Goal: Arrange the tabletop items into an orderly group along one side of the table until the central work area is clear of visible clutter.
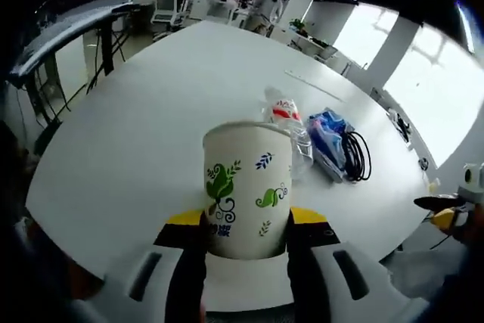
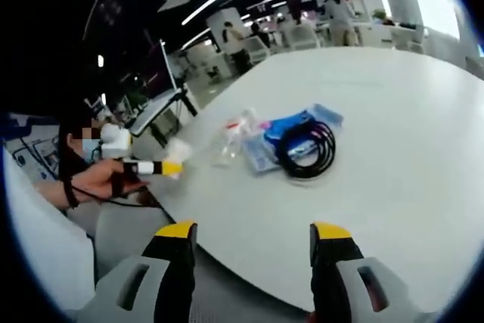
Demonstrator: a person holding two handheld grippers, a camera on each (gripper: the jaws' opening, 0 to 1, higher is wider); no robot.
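White paper, printed with green leaves: that cup (image 1: 247, 191) is sitting clamped in the left hand-held gripper (image 1: 247, 241), held over the near edge of the round white counter (image 1: 151, 134). The right hand-held gripper (image 2: 253, 241) is hovering with jaws apart, carrying nothing. Further out, a crumpled clear plastic bottle (image 1: 291, 122), a blue pouch (image 1: 327, 135) and a coiled black cable (image 1: 357, 155) are already lying close together near one side. I judge the grouping nearly done; the cup is waiting to join them.

Left tool (image 1: 246, 236), right tool (image 2: 253, 243): grey moulded bodies, black jaws, yellow tips. Dark wristband (image 2: 69, 193) worn.
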